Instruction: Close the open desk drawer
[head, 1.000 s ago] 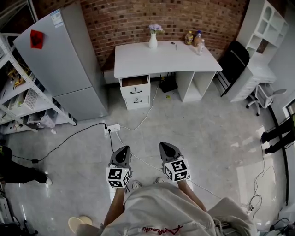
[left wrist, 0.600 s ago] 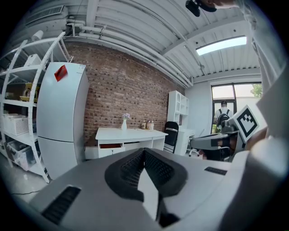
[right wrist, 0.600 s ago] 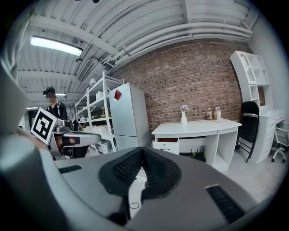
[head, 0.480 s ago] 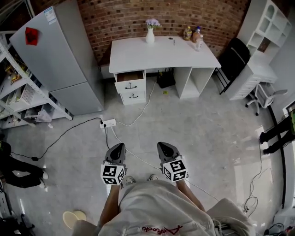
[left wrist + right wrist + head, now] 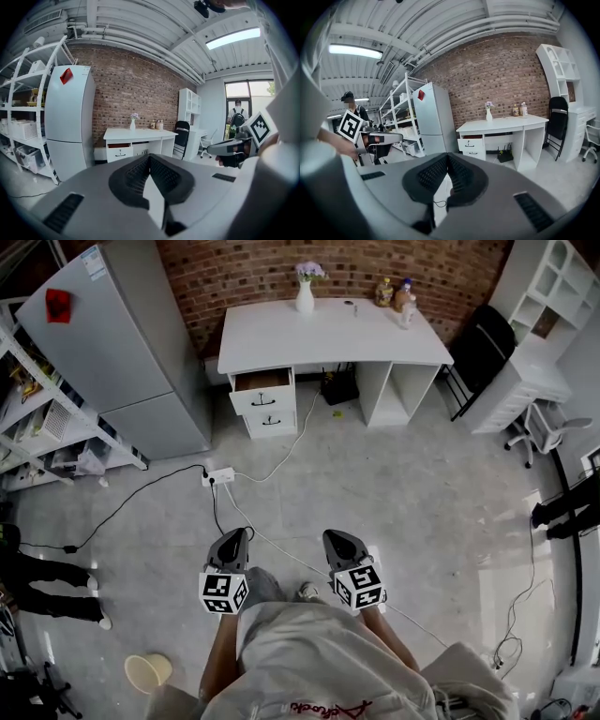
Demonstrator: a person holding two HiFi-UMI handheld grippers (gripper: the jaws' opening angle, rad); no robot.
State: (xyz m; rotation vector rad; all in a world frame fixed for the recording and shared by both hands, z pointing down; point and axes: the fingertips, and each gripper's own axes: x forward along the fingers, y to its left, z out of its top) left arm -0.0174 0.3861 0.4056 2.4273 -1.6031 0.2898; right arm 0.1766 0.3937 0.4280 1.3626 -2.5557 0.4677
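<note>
Top drawer (image 5: 261,381) open; claws (image 5: 234,542) far

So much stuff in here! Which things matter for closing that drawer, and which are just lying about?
For the job: open top drawer, desk, left gripper, right gripper, both shut and empty.
Lying about: fridge, vase, bottles, power strip, chair.

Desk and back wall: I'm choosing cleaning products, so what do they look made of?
Desk: probably painted or laminated board, smooth matte white, judging by its flat, crisp-edged panels. Back wall: exposed red-brown brick, rough and unpainted, with pale mortar lines visible.
</note>
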